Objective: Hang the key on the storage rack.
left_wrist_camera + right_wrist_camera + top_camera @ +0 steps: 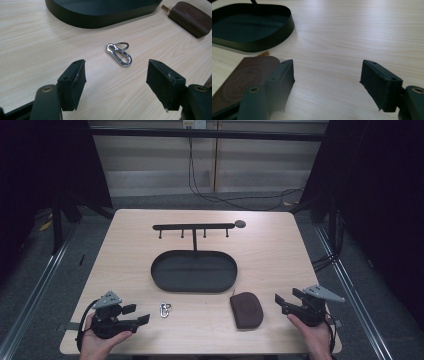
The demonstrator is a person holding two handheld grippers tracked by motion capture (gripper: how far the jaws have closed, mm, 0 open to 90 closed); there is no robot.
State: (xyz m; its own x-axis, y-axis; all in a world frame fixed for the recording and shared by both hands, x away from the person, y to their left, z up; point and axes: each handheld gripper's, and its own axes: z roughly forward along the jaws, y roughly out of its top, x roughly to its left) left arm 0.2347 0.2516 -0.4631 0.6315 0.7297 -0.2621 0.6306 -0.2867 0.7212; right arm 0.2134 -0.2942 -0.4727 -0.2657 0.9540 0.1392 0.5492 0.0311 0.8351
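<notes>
A silver carabiner with a key ring [165,309] [119,53] lies on the wooden table just in front of the black oval tray [194,271] [100,17] [249,42]. To its right rests a brown leather pouch [246,309] [190,18] [242,78]. My left gripper [136,314] [116,83] stands open at the front left, a short way left of the carabiner, which lies ahead of its jaws. At the front right my right gripper [278,302] [327,82] is open, its jaws just right of the pouch, with nothing between them.
A black hook rack [194,227] rises from the tray's far side, with several small pegs and a round end. Cables trail on the floor beyond the table. Bare wood lies along the table's left and right sides.
</notes>
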